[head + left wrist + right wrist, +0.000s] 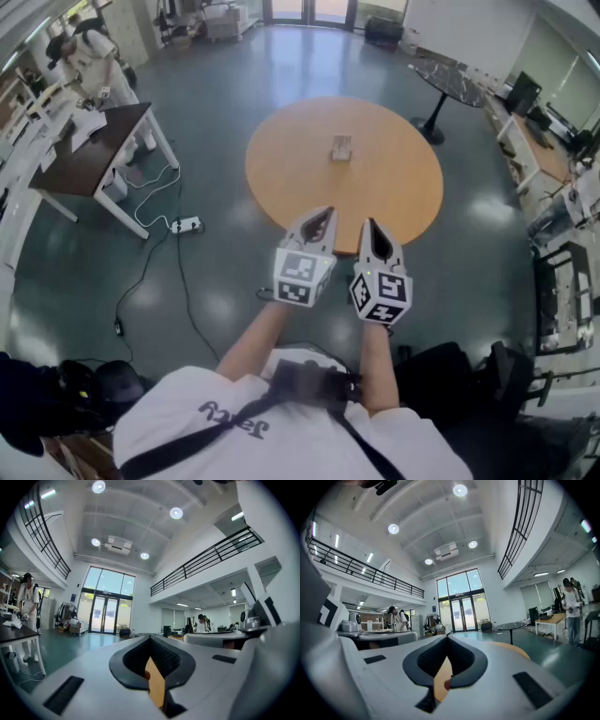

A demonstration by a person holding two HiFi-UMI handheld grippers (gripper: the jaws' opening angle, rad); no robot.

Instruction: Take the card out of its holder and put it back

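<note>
A small card holder (pixel 341 148) with a card in it stands near the middle of the round orange table (pixel 281 169). Both grippers hover side by side over the table's near edge, well short of the holder. The left gripper (pixel 324 214) is shut with nothing in it, and so is the right gripper (pixel 367 226). In the left gripper view the left gripper (pixel 150 640) has its jaws meeting at the tips, with only orange tabletop showing through the gap behind them. The right gripper view shows the right gripper (pixel 447 637) the same way. Neither gripper view shows the holder.
A dark brown desk (pixel 89 159) stands at the left, with a person beside it at the far left. A power strip and cables (pixel 186 224) lie on the floor. A black round table (pixel 448 80) is at the back right, and desks and chairs (pixel 562 281) line the right side.
</note>
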